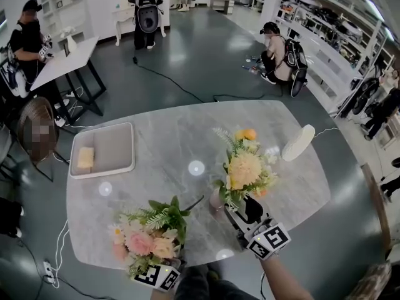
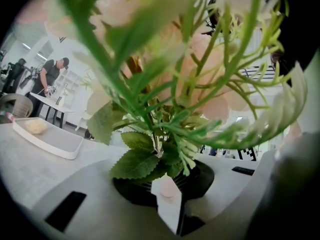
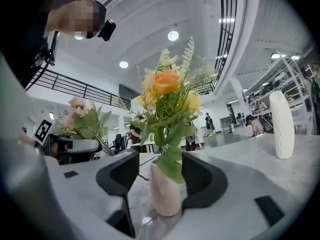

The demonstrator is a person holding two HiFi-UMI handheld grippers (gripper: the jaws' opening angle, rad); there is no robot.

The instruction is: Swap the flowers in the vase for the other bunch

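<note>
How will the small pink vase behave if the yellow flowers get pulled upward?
Probably top-heavy: the small narrow pink vase carries a yellow-orange bouquet much wider and taller than itself, so it may tip. It could also slide, since the grey marble-pattern tabletop looks polished and reflects the lights.

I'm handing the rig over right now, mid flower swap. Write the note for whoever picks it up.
The left gripper is shut on the stems of the pink bunch, upright at the near edge of the table.
The right gripper is open, jaws either side of the pink vase, gap visible on one side.
In that vase: the yellow-orange bunch.
Done: pink bunch in hand.
Left: yellow-orange bunch out, pink bunch in; probably one gripper must free up first.
</note>
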